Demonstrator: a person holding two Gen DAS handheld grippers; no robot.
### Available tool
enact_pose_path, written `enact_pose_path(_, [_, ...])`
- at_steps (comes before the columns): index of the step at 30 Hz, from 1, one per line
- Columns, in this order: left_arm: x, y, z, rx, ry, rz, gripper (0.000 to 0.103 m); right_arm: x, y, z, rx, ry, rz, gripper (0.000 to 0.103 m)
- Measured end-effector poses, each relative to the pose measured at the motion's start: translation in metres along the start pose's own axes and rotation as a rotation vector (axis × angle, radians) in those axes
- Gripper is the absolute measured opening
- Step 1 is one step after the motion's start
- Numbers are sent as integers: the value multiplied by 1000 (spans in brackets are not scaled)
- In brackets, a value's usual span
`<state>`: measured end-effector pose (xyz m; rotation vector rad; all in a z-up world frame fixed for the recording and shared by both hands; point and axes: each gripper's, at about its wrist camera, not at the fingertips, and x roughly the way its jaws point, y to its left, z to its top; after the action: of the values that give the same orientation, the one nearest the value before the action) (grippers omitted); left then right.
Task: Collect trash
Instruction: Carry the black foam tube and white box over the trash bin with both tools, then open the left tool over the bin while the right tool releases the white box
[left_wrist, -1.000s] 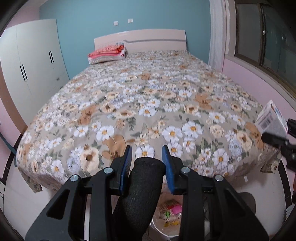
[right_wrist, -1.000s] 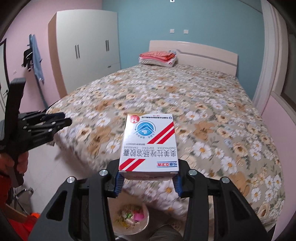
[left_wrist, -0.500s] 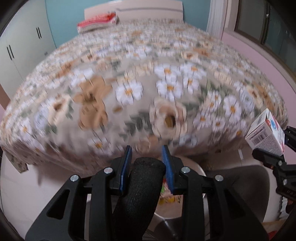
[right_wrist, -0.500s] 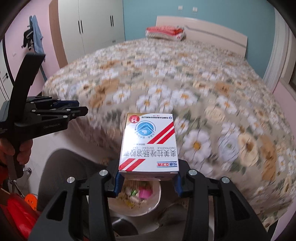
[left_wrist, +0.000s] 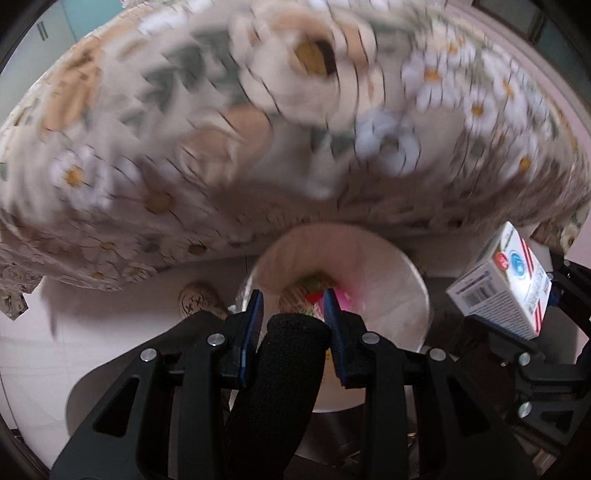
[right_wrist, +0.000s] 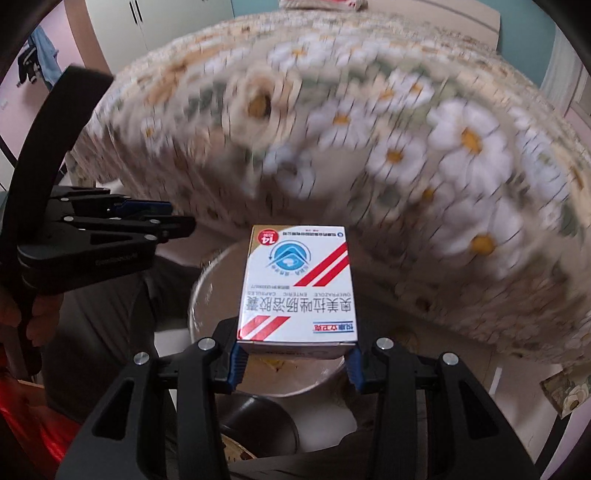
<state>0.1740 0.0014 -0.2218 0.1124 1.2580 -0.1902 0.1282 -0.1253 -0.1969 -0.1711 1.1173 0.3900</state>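
Two claws angled down over bin (left_wrist: 388, 258), left claw (left_wrist: 293, 306) gripping black roll (left_wrist: 284, 369), right claw (right_wrist: 295, 360) gripping medicine box (right_wrist: 297, 284)

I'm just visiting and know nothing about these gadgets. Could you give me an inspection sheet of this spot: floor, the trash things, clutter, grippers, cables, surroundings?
Surface: pale floor at the foot of the bed.
Job's things: medicine box; black foam tube; white-lined trash bin below both, wrappers inside.
Clutter: round patterned object on the floor beside the bin.
Grippers: left gripper shut on the tube; right gripper shut on the box, both over the bin.
Cables: nothing seen.
Surroundings: bed with floral bedspread, blurred; white wardrobe.
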Motion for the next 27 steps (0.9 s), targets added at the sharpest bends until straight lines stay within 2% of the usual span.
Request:
enact_pose_path(6, [41, -8, -8, -3, 77, -16, 34, 41, -6, -13, 62, 88, 23, 45])
enact_pose_path(14, [89, -14, -13, -28, 154, 1, 34, 95, -12, -28, 144, 216, 54, 45])
enact_pose_path(19, [112, -15, -17, -19, 190, 26, 34, 118, -18, -29, 198, 262, 75, 45])
enact_pose_path(27, [145, -10, -21, -45, 228, -8, 35, 156, -19, -40, 267, 345, 95, 45])
